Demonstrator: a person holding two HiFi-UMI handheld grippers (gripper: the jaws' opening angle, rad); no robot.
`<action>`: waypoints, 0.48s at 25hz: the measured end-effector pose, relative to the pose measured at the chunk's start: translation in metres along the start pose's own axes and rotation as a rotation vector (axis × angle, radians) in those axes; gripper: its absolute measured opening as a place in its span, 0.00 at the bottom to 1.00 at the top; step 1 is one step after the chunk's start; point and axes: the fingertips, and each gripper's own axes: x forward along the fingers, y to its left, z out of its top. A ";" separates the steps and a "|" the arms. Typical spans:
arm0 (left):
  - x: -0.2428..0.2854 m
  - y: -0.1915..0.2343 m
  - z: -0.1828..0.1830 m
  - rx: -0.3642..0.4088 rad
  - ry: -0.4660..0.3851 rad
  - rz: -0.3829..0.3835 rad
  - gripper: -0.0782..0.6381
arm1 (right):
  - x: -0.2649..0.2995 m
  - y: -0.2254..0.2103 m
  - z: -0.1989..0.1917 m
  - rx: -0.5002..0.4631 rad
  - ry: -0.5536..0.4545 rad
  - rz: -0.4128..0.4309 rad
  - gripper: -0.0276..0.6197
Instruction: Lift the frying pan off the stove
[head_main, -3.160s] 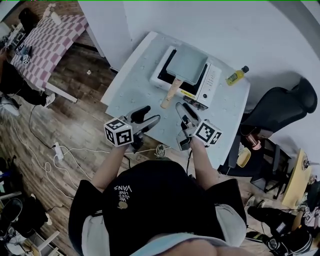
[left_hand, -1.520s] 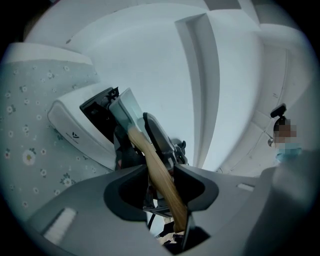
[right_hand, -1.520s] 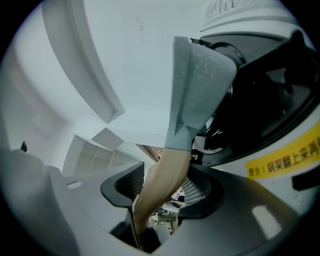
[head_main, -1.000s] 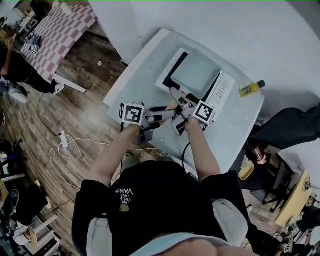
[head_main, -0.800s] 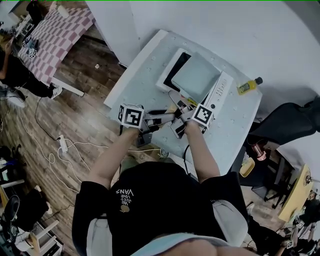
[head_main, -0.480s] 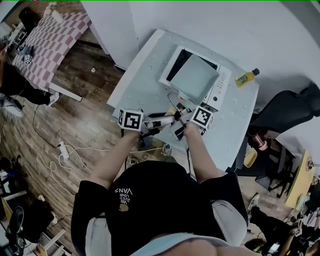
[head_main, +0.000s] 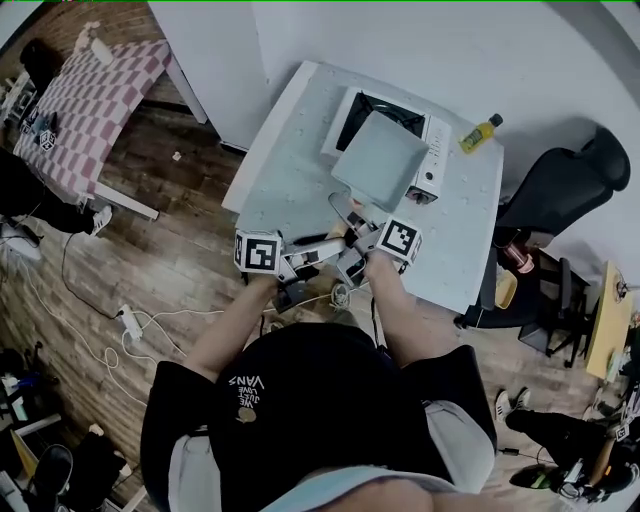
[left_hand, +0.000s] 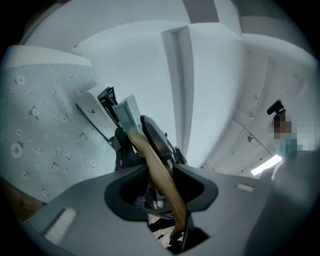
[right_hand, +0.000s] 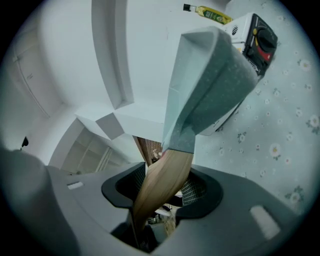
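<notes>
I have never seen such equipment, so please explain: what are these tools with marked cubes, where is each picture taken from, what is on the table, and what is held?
No robot: a person holds a tool with a two-fingered claw in each hand. One picture comes from a camera on the person's head, looking down; the other two from cameras riding on the tools. On the flowered table stand a small stove and a yellow bottle. The left claw and the right claw both grip the wooden handle of a square frying pan, held tilted above the stove.
</notes>
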 end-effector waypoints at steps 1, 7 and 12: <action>-0.004 -0.002 -0.004 0.002 0.001 -0.004 0.32 | -0.003 0.001 -0.006 -0.004 -0.002 -0.012 0.36; -0.030 -0.014 -0.032 -0.013 0.009 -0.027 0.32 | -0.014 0.008 -0.041 -0.018 -0.026 -0.031 0.36; -0.050 -0.024 -0.053 -0.016 0.010 -0.040 0.32 | -0.028 0.008 -0.071 -0.021 -0.042 -0.079 0.36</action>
